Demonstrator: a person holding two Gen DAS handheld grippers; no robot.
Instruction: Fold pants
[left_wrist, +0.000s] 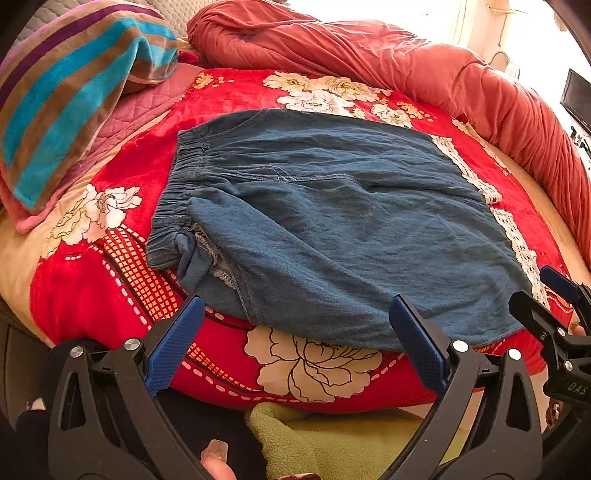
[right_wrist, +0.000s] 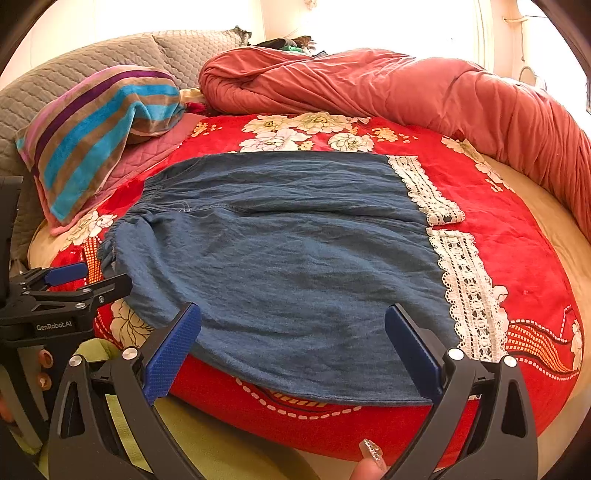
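Observation:
Blue denim pants (left_wrist: 332, 221) (right_wrist: 277, 240) lie flat on a red floral blanket (left_wrist: 110, 295) (right_wrist: 517, 240). Their elastic waistband (left_wrist: 177, 199) is at the left and the white lace hems (left_wrist: 517, 240) (right_wrist: 465, 288) are at the right, with the two legs side by side. At the near waist corner the cloth is bunched and shows an inner seam (left_wrist: 218, 262). My left gripper (left_wrist: 295, 306) (right_wrist: 107, 275) hovers open over the near edge toward the waist. My right gripper (right_wrist: 293, 314) (left_wrist: 529, 285) hovers open over the near edge toward the hems. Neither holds cloth.
A striped towel-covered pillow (left_wrist: 74, 92) (right_wrist: 92, 129) lies at the back left. A rolled coral duvet (left_wrist: 406, 62) (right_wrist: 406, 85) runs along the back and right. Green fleece (left_wrist: 332, 435) is below the bed's near edge, and grey quilted cushions (right_wrist: 74, 74) stand behind.

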